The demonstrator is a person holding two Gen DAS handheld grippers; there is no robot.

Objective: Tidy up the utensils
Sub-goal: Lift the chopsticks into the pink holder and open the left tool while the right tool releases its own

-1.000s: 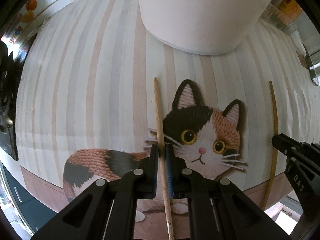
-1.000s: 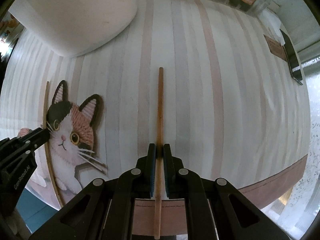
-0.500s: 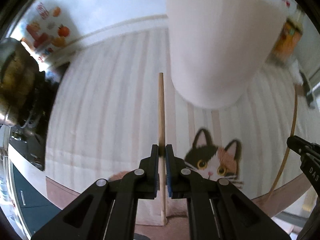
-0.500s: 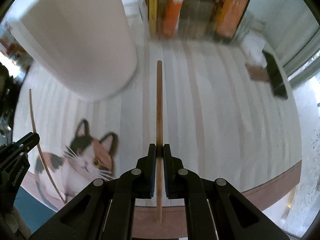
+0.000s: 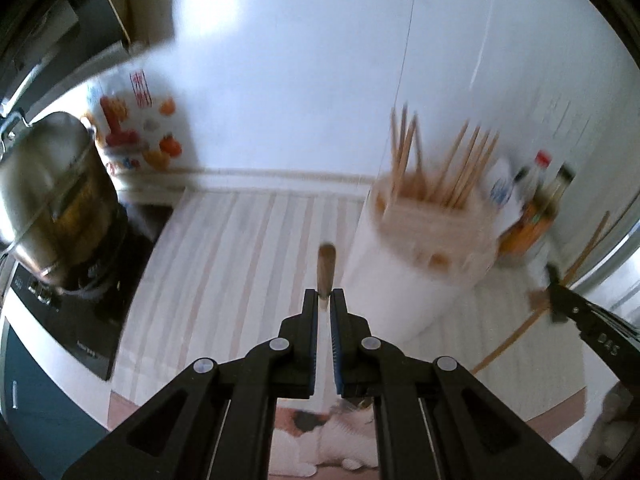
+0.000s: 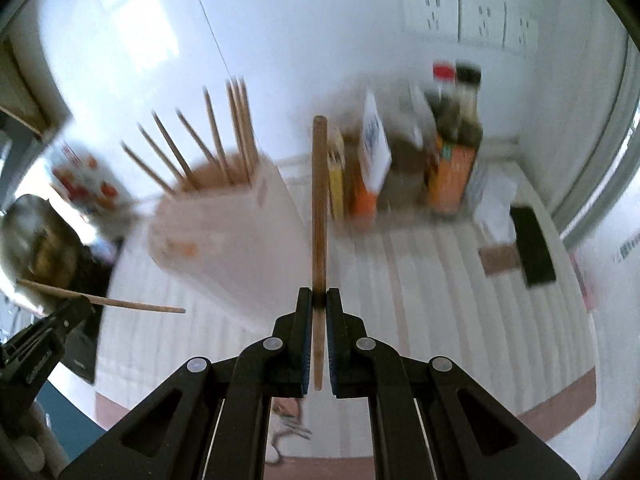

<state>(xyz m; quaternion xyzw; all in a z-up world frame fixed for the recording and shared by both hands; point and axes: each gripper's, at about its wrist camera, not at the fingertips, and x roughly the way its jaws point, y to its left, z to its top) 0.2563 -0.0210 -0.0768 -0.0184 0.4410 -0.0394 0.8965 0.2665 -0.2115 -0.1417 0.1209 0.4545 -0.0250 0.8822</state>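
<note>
A white holder (image 5: 420, 256) filled with upright chopsticks (image 5: 448, 164) is seen on the striped mat (image 5: 240, 248), while one chopstick (image 5: 326, 270) is pinched by the left gripper (image 5: 325, 304) and another chopstick (image 6: 319, 208) by the right gripper (image 6: 316, 304).

Matt, pale wood is seen in both chopsticks (image 5: 326, 268) (image 6: 319, 216) and in those standing in the holder (image 5: 416, 276), whose white plastic wall is smooth. The pot (image 5: 44, 184) is polished metal. The striped mat (image 5: 248, 264) looks like matt cloth.
</note>
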